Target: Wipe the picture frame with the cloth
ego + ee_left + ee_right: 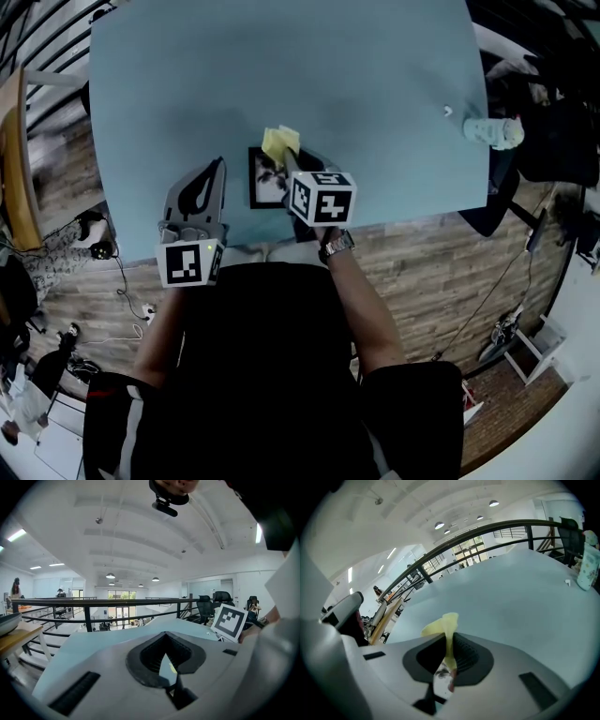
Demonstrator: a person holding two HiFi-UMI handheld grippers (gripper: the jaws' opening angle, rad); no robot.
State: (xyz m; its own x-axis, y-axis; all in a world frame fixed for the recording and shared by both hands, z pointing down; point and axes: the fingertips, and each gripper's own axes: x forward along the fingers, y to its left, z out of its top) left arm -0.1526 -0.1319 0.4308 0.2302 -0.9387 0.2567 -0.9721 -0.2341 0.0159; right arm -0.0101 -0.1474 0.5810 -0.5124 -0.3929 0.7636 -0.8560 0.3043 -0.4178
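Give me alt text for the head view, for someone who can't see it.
Seen from above, a person's right gripper pinches a yellow cloth at the far edge of a small picture frame, which lies near the near edge of a teal table. The left gripper is just left of the frame, apart from it.

No word, number or brand is legible anywhere. The cube on the left gripper point(221, 162) shows a black-and-white square marker point(190, 263), blocks only, no letters. The cube on the right gripper point(286, 157) carries the same kind of pattern on two faces. One of those faces also turns up at the right of the left gripper view. Over at the right edge of the table point(375, 84), a pale pack point(493, 132) is too small and blurred for any print to be read.
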